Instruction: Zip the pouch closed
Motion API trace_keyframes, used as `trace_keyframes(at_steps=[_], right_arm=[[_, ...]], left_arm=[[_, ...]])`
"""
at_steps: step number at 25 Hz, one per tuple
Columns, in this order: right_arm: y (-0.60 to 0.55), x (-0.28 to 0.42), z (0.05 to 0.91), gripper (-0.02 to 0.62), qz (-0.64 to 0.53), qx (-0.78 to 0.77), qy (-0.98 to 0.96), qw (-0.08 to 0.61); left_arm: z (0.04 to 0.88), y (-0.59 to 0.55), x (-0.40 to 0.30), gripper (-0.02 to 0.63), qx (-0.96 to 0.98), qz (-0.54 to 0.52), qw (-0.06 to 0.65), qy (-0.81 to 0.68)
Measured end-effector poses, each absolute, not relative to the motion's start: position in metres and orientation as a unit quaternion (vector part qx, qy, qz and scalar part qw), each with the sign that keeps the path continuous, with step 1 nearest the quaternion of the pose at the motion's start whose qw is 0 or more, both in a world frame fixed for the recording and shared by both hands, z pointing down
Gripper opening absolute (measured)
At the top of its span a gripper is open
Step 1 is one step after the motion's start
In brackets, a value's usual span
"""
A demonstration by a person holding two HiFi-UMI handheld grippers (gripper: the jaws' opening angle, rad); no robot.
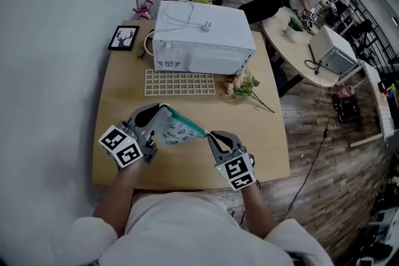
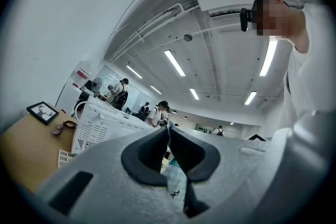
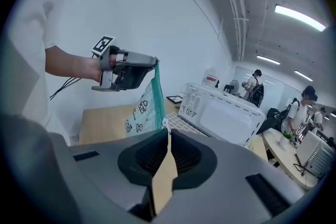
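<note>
A pale pouch (image 1: 173,132) with small printed figures and a teal zipper strip (image 1: 189,123) hangs stretched between both grippers above the wooden table (image 1: 187,165). My left gripper (image 1: 163,108) is shut on the pouch's upper left end; in the left gripper view the fabric (image 2: 176,182) sits pinched between its jaws (image 2: 167,129). My right gripper (image 1: 209,134) is shut on the small white zipper pull (image 3: 165,123) at the strip's right end. In the right gripper view, the pouch (image 3: 142,106) runs from the right gripper (image 3: 167,131) up to the left gripper (image 3: 156,63).
A white microwave oven (image 1: 201,39) stands at the back of the table, with a white grid tray (image 1: 179,82) in front and a flower sprig (image 1: 245,86) to its right. A picture frame (image 1: 123,38) lies back left. People sit at a round table (image 1: 293,53) beyond.
</note>
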State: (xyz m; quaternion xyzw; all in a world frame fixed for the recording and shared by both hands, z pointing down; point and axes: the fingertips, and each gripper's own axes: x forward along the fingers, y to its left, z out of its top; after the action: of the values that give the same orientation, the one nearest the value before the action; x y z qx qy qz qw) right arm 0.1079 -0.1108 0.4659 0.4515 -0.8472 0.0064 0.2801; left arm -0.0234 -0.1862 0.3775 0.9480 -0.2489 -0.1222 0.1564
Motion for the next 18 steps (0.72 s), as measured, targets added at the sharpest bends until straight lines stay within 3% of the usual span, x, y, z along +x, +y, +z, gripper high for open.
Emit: trace_keyframes(at_steps=[11,18], right_arm=[[-0.131,0.148,0.454,0.021,0.043,0.509,-0.826,0.240],[-0.138,0.182,0.426,0.000,0.069,0.549,-0.816,0.166]], left_arm=[[0.367,-0.207,-0.019,0.028,0.947,-0.092,0.118,-0.283],[0.369,-0.222,-0.055,0.026,0.925,-0.068,0.091,-0.362]])
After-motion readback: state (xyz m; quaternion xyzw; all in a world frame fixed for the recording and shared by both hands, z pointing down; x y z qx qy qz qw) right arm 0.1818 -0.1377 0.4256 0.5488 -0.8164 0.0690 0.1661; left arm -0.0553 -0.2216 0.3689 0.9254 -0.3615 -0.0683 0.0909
